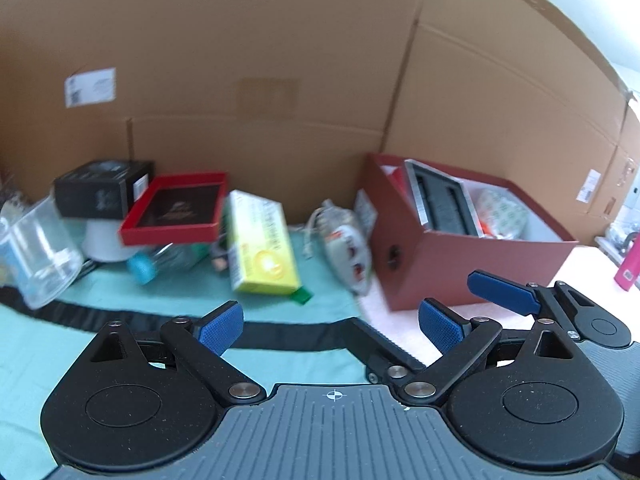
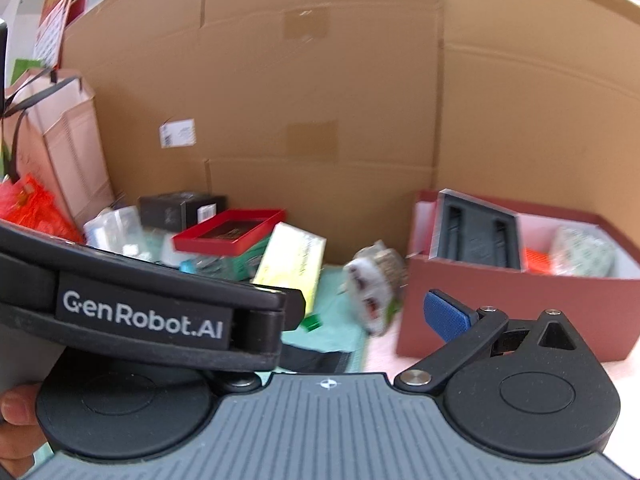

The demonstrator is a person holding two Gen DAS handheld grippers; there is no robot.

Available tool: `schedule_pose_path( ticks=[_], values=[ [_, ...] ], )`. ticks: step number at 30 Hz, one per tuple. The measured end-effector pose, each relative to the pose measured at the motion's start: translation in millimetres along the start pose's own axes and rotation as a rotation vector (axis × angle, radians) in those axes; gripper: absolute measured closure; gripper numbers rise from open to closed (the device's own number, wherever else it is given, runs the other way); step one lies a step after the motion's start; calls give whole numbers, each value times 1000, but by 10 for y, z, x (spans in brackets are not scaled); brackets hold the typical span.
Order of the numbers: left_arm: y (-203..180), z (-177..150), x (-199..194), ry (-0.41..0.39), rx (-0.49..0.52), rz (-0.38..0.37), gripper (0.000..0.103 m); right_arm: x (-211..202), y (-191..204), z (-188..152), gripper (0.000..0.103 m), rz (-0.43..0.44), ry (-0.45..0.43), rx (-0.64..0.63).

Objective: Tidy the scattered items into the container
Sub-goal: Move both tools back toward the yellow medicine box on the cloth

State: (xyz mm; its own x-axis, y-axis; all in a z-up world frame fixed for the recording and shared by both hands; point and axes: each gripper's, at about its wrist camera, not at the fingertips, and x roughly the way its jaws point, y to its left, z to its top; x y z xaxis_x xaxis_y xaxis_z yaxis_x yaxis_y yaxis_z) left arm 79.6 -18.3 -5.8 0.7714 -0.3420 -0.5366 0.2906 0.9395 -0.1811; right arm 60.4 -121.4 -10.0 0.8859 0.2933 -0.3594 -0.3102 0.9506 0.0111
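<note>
The dark red container box [image 1: 460, 264] [image 2: 520, 312] stands open at the right. It holds a grey foam tray [image 1: 440, 200] and a patterned packet [image 1: 502, 210]. Left of it lie a drawstring pouch [image 1: 348, 248] [image 2: 374, 288], a yellow-green carton [image 1: 262, 244] [image 2: 292, 264], a shallow red box [image 1: 176, 208], a black box [image 1: 100, 188] and a blue-capped bottle [image 1: 160, 262]. My left gripper [image 1: 331, 329] is open and empty, short of the pile. My right gripper [image 2: 332, 320] looks open and empty. The left gripper's body [image 2: 140, 316] hides its left finger.
A cardboard wall [image 1: 280, 60] closes off the back. A teal cloth [image 1: 120, 292] with a black stripe covers the left, beside a pink surface [image 1: 400, 308]. A clear plastic tub [image 1: 40, 248] and paper bag [image 2: 60, 152] sit far left. A thumb [image 2: 16, 404] shows.
</note>
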Motion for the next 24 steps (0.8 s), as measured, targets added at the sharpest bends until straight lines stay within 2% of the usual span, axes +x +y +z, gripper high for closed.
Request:
schedule_pose_path(
  ticks=[10,20,24],
  values=[
    [570,58,238,32,-53,11,3,448,285,-69,0,29,83,-32],
    [781,155,641,59,-31,24,8,911,310,-92,4,34,147,-38],
    [810,218,822,89,-18,1,13,1084,299,-68,7,43,162,-42]
  ],
)
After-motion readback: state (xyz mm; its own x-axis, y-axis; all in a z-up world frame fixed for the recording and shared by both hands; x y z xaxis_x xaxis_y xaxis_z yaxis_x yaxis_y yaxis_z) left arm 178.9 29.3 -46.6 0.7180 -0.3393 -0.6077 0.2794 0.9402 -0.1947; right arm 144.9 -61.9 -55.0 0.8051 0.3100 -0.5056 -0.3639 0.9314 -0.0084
